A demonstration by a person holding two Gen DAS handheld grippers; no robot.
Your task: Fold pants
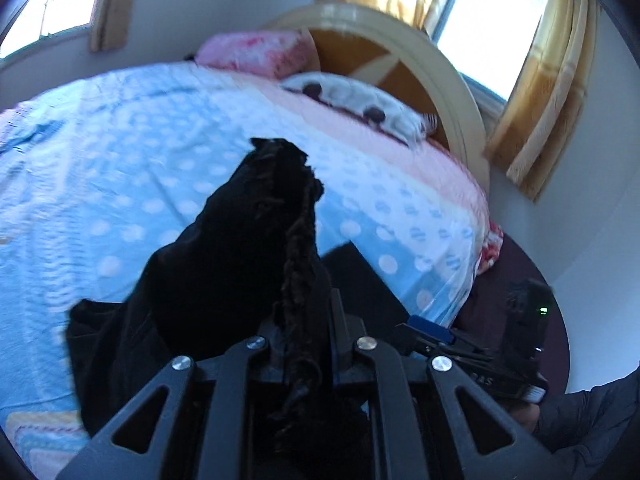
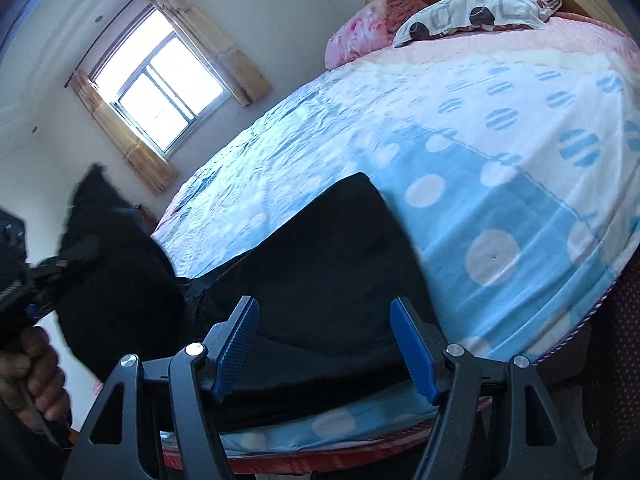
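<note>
The black pants point(image 2: 320, 248) lie on the bed near its front edge. My left gripper point(image 1: 304, 320) is shut on one end of the pants point(image 1: 240, 248) and holds it lifted above the bed, so the cloth bunches over the fingers and hides them. In the right wrist view this lifted end point(image 2: 108, 248) hangs at the left beside the left gripper point(image 2: 40, 276). My right gripper point(image 2: 324, 344) is open and empty, its blue pads point(image 2: 236, 344) spread just above the flat part of the pants.
The bed has a blue sheet with white dots point(image 1: 120, 160) and a pink band near the head. Two pillows point(image 1: 340, 96) lie against the wooden headboard point(image 1: 420, 64). Curtained windows point(image 2: 160, 80) are behind. The bed's front edge point(image 2: 320, 440) is below my right gripper.
</note>
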